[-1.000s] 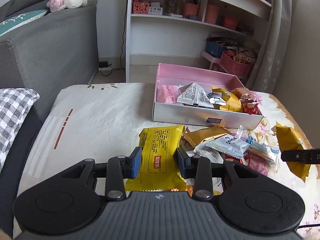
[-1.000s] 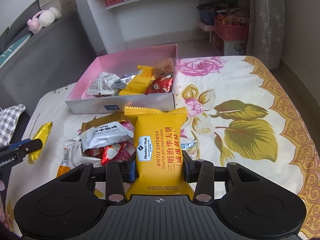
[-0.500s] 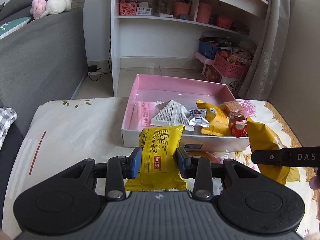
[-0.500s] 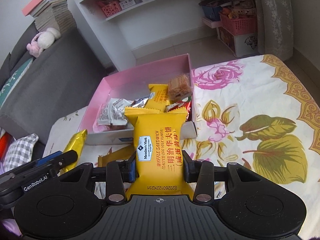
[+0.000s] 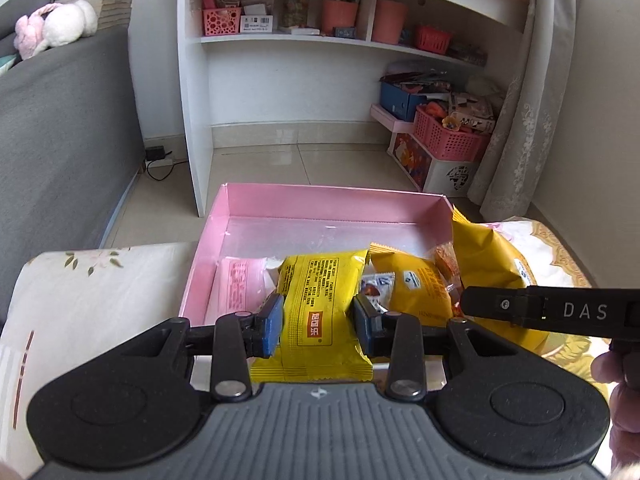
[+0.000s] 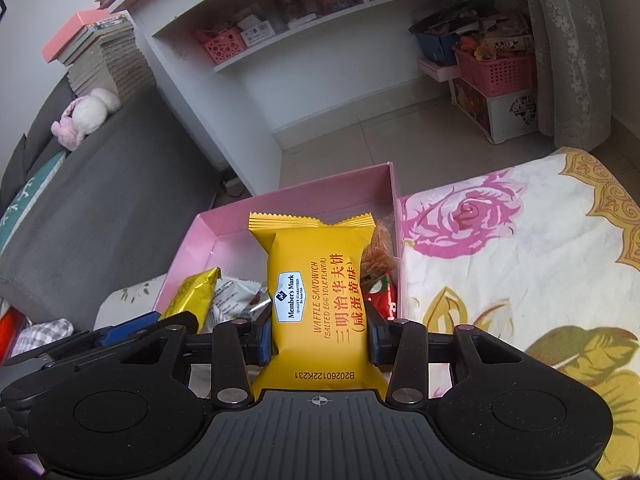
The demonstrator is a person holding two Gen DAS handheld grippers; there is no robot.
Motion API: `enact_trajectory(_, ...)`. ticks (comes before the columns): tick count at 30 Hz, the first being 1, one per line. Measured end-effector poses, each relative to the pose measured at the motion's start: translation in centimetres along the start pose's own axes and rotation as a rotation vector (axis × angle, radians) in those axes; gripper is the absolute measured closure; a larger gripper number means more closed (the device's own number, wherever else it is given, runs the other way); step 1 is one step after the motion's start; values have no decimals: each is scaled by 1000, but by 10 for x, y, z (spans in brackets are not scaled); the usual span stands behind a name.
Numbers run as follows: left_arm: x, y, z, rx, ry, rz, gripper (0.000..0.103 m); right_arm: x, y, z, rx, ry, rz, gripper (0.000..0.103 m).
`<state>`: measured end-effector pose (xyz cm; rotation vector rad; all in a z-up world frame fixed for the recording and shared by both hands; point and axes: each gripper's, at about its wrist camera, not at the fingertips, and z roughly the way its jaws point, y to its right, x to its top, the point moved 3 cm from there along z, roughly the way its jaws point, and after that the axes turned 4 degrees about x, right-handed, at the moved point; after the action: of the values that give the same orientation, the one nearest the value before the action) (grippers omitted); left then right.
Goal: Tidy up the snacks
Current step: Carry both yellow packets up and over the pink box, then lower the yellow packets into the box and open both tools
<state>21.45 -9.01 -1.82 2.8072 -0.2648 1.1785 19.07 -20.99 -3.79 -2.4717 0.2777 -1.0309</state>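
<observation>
- The pink box (image 5: 208, 240) has gone from far across the table (image 6: 520, 260) a second ago to directly beneath both grippers, so the carry looks nearly finished.
- The right gripper (image 6: 320, 342) has its fingers (image 6: 264, 338) pressed on the sides of a waffle pack (image 6: 316, 292), now hanging above the box's right end.
- The left gripper (image 5: 318, 326) is likewise clamped on a yellow snack pack (image 5: 316, 300), now over the box's near middle, above packets already inside.
- Judging from this, releasing both packs into the box comes next; loose snacks no longer show in either view.
</observation>
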Motion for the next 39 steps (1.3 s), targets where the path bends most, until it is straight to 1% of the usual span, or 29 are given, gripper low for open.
enact_trajectory(2, 4, 4, 9, 19, 4, 24, 69, 6, 2, 8, 3, 4, -12, 62)
enact_trajectory(8, 17, 7, 27, 39, 33, 57, 69, 22, 5, 34, -7, 9, -35, 62)
enact_trajectory(16, 32, 9, 41, 27, 75, 64, 69, 34, 16, 56, 19, 17, 19, 61)
enact_trajectory(18, 36, 10, 44, 45, 75, 80, 69, 35, 17, 57, 33, 25, 26, 59)
enact_trajectory(20, 38, 10, 46, 68, 72, 88, 69, 37, 18, 58, 44, 32, 30, 58)
enact_trajectory(23, 40, 4, 47, 101, 70, 65, 69, 38, 19, 58, 51, 31, 20, 57)
enact_trajectory(25, 40, -3, 49, 130, 62, 48, 69, 38, 17, 58, 51, 33, 10, 51)
enact_trajectory(29, 37, -17, 53, 205, 34, 17, 69, 38, 13, 56, 57, 38, -7, 46)
enact_trajectory(31, 36, -21, 53, 228, 30, 6, 68, 38, 9, 55, 58, 39, -17, 40)
enact_trajectory(34, 37, -24, 49, 214, 35, -19, 66, 39, 5, 51, 62, 43, -29, 33)
enact_trajectory(39, 40, -19, 41, 202, 41, 5, 57, 39, 0, 43, 55, 41, -34, 30)
